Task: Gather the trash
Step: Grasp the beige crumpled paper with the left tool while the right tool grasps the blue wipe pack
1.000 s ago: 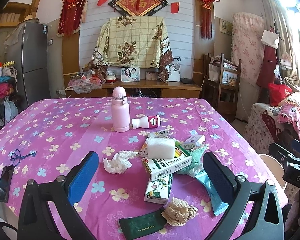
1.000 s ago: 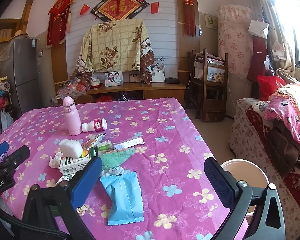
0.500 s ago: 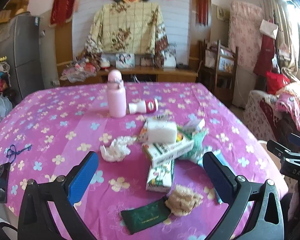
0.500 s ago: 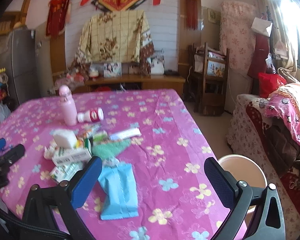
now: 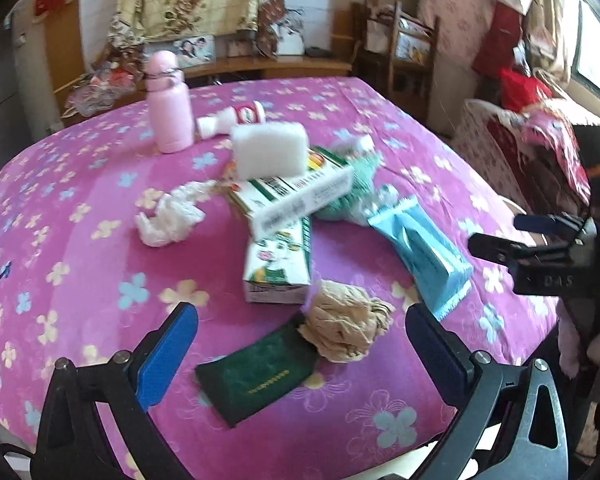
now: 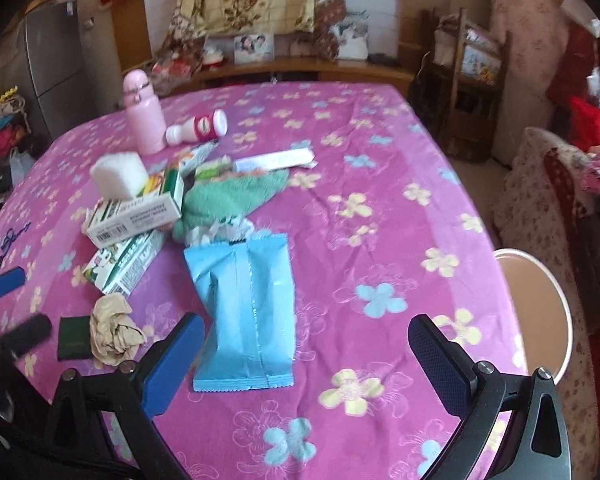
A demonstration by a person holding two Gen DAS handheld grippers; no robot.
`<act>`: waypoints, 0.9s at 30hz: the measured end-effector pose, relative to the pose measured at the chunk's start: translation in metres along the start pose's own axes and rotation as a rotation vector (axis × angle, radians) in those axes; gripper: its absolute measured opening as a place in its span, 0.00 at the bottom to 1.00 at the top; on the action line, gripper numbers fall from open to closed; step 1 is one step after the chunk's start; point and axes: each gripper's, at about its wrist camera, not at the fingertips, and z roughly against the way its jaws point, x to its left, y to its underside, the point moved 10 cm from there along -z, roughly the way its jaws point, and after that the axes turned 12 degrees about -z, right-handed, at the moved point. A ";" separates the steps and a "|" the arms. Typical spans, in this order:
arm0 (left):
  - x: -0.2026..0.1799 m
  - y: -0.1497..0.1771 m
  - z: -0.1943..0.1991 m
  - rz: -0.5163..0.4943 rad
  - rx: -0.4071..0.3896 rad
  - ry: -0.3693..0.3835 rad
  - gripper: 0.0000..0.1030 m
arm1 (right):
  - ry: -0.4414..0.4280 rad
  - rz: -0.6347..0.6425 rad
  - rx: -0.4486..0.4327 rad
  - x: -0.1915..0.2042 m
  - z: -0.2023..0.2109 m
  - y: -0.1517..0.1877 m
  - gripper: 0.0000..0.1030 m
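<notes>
The job of picking up the trash looked like it had hardly begun. All the trash lay on the table (image 6: 380, 208), which had a pink cloth with flowers on it.

The left gripper (image 5: 302, 344) was wide open and held nothing. It hung just above the table edge, with a crumpled brown paper ball (image 5: 346, 334) and a dark green pouch (image 5: 260, 372) lying between its fingers. The paper ball touched the pouch.

The right gripper (image 6: 306, 356) was wide open too, and it was empty. A flat blue wrapper (image 6: 244, 312) lay just in front of it, close to its left finger.

Farther back sat a small heap: a milk carton (image 5: 278, 264), a green and white box (image 5: 296, 196) on top of it, and a white sponge (image 5: 270, 154) on top of the box. A green cloth (image 6: 228, 196) lay beside them, and a crumpled white tissue (image 5: 168, 220) sat a little apart. A pink bottle (image 5: 168, 104) stood upright near the back, with a small white bottle (image 5: 232, 118) lying on its side just next to it.

A round bin (image 6: 536, 304) stood on the floor past the right edge of the table. From here I could see nothing inside it, though only part of it showed. So it seemed every piece was left to pick up. The paper ball looked like the easiest first grab for the left side.
</notes>
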 end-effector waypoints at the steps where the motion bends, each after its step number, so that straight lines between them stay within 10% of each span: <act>1: -0.003 0.000 -0.003 -0.009 0.008 0.008 0.98 | -0.009 0.005 0.022 0.001 -0.005 0.001 1.00; 18: -0.022 -0.008 -0.041 -0.065 0.092 0.064 0.20 | -0.136 -0.081 0.152 0.003 -0.037 0.000 1.00; 23: -0.009 -0.009 -0.033 -0.021 0.094 0.100 0.19 | -0.142 -0.023 0.183 0.027 -0.052 0.005 0.99; 27: -0.008 -0.014 -0.027 -0.003 0.082 0.109 0.19 | -0.077 0.046 0.197 0.037 -0.065 0.012 0.67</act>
